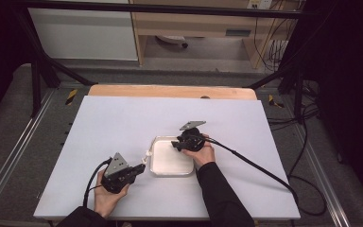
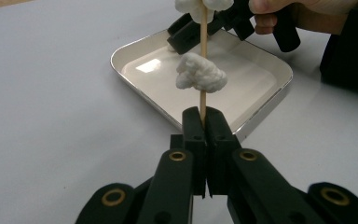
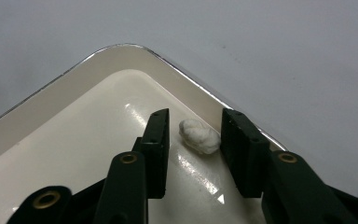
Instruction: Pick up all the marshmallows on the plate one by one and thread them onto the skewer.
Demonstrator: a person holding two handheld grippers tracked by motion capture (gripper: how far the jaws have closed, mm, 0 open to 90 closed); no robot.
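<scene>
Left gripper view shows the left gripper (image 2: 202, 122) with fingers clamped on a wooden skewer (image 2: 203, 51), held upright so white lumps stay threaded. The right gripper (image 3: 195, 140) (fingers apart, astride it) brackets another lump (image 3: 199, 136) in the tray (image 3: 65, 100) on the worktop (image 1: 113, 123).

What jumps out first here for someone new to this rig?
The wooden skewer, clamped upright in the left gripper, carries white lumps over the cream tray's near corner. In the tray, the right gripper straddles a loose white lump, which lies between its open jaws.
</scene>
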